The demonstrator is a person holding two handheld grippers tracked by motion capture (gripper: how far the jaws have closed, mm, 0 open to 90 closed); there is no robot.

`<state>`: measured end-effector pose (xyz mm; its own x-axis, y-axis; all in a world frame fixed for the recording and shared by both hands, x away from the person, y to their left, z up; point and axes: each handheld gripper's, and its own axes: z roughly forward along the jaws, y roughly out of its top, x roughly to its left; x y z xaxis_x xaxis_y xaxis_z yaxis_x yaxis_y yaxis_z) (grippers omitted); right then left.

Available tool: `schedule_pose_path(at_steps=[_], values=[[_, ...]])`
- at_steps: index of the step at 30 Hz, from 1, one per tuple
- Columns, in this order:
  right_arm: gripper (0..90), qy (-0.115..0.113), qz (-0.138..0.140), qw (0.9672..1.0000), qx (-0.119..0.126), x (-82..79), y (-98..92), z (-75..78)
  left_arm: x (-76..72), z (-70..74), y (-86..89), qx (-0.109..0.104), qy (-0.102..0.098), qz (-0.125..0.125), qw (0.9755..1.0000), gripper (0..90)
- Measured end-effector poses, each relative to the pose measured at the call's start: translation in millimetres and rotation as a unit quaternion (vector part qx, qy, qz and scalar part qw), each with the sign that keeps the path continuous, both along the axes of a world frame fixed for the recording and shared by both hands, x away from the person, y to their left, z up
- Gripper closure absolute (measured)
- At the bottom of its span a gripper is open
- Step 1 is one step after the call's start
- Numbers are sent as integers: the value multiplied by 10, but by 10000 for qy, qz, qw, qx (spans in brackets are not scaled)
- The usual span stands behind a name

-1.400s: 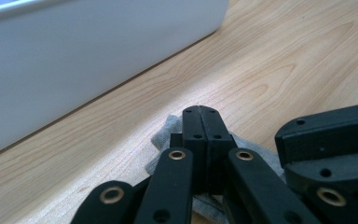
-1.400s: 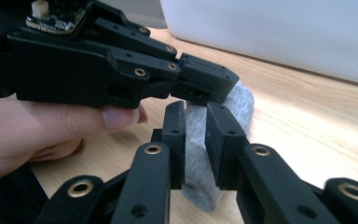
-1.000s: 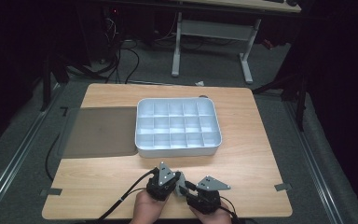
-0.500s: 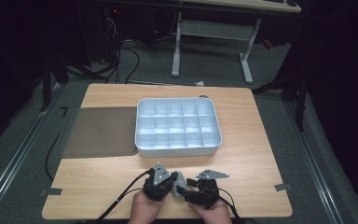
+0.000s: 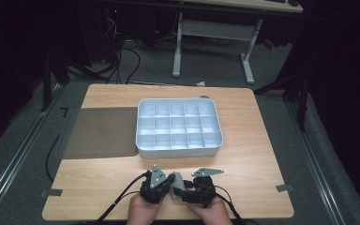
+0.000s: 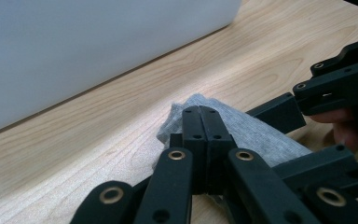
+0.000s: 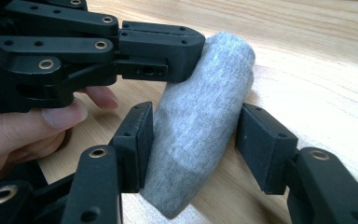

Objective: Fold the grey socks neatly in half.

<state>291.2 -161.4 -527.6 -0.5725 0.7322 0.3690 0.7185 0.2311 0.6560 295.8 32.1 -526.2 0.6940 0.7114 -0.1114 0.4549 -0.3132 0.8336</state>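
A rolled grey cloth (image 7: 200, 121) lies near the table's front edge, small between the two grippers in the high view (image 5: 177, 179). My left gripper (image 6: 200, 114) is shut, its tips pinching the roll's upper end, as the right gripper view shows (image 7: 168, 51). My right gripper (image 7: 193, 144) straddles the middle of the roll. Its jaws spread wide and have just been closing a little; the left pad (image 7: 137, 144) touches the cloth, and the other sits at its edge without squeezing it. Both hands hold the grippers (image 5: 172, 186) close together.
A white compartment tray (image 5: 178, 151) stands on the wooden table (image 5: 262, 140) just beyond the grippers, and its wall looms in the left gripper view (image 6: 74, 46). A dark mat (image 5: 101, 132) lies left of the tray. Cables trail off the front edge.
The right gripper has edged toward the left one and its jaws have spread around the cloth. The left gripper has stayed put.
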Motion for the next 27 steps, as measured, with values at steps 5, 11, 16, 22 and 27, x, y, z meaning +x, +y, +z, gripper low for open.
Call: schedule_pose_path(at_steps=[5,11,16,22,27], values=[[455,65,18,10000,-4,23,17,10,-5,1,6,3,-5,21,10000,900],[488,91,74,9999,-25,34,35,13,-13,1,17,29,-29,23,10000,900],[528,131,75,9999,51,51,26,7,-27,5,23,13,-62,49,10000,900],[589,66,195,9998,-17,53,31,17,-45,21,36,14,-102,51,9999,900],[642,-85,257,9996,-90,44,40,28,-58,33,47,33,-174,64,9998,893]])
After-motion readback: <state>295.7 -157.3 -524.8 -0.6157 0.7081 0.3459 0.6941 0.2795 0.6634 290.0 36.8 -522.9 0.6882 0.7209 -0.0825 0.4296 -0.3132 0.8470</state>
